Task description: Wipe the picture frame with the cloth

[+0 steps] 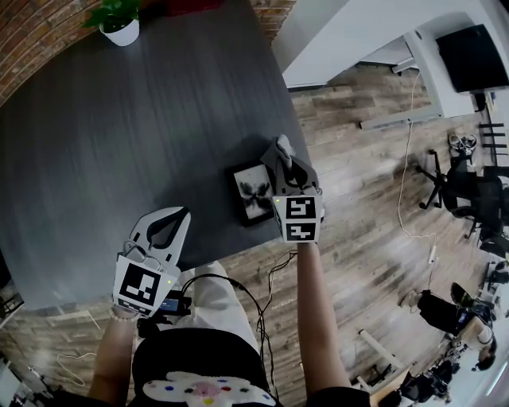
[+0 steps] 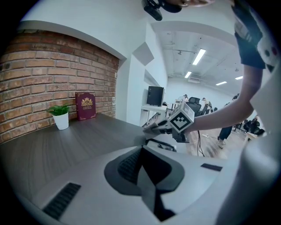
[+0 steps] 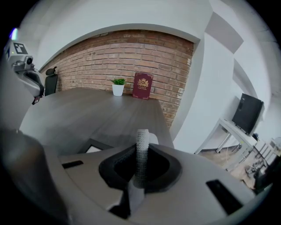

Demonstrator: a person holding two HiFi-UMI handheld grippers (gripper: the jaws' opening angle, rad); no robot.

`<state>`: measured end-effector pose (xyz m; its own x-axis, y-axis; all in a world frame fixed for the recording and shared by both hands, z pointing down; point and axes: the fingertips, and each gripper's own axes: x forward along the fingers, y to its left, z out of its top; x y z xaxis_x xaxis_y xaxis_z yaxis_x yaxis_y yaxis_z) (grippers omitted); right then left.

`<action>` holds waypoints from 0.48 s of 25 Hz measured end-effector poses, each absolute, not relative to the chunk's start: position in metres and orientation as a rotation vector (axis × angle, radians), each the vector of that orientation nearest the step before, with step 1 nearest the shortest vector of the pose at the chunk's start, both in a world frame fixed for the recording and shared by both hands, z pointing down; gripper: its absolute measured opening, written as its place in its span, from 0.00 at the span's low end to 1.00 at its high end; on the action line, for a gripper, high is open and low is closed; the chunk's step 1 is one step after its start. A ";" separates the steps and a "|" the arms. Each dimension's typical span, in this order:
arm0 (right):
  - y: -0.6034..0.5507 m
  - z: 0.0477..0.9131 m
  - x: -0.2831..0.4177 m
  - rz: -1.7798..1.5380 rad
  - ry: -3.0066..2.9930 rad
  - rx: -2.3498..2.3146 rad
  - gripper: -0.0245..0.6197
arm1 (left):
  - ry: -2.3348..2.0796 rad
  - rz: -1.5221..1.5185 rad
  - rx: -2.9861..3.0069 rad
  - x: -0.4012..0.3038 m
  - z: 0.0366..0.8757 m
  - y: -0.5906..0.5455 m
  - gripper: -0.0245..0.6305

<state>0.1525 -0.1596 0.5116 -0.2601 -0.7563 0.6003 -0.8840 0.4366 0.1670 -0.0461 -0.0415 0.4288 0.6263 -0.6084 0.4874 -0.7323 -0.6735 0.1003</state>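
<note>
Two grippers hung over the table's [image 1: 119,143] near edge. The left gripper [image 1: 173,216] was clenched on nothing, at 8 o'clock of the frame and apart from it. The right gripper [image 1: 288,163] pinched the cloth [image 3: 141,151], a pale ribbed fold upright between its jaws, over the frame's 3 o'clock side; contact could not be told. The frame [image 1: 253,193] lay flat by the table's edge, picture up, its long axis running about 11 to 5. A plant [image 1: 119,24] stood far off at 11.
</note>
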 end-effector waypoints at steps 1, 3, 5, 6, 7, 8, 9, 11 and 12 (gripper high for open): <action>-0.157 0.515 0.150 0.273 -2.078 1.365 0.08 | -1.084 0.610 2.562 -0.046 0.429 -0.042 0.05; -0.152 0.520 0.147 0.287 -2.081 1.352 0.08 | -1.083 0.610 2.561 -0.046 0.430 -0.042 0.05; -0.147 0.524 0.145 0.300 -2.081 1.340 0.08 | -1.080 0.613 2.561 -0.045 0.431 -0.042 0.05; -0.144 0.526 0.145 0.306 -2.080 1.336 0.08 | -1.077 0.615 2.562 -0.044 0.431 -0.041 0.05; -0.141 0.527 0.145 0.312 -2.079 1.333 0.08 | -1.073 0.617 2.563 -0.043 0.431 -0.041 0.05; -0.137 0.528 0.145 0.318 -2.078 1.331 0.08 | -1.070 0.618 2.564 -0.043 0.431 -0.041 0.05; -0.134 0.529 0.146 0.324 -2.078 1.330 0.08 | -1.067 0.617 2.565 -0.042 0.431 -0.041 0.05; -0.127 0.531 0.147 0.336 -2.078 1.328 0.08 | -1.060 0.618 2.566 -0.040 0.431 -0.041 0.05; -0.123 0.531 0.148 0.341 -2.076 1.327 0.08 | -1.057 0.618 2.567 -0.040 0.432 -0.041 0.05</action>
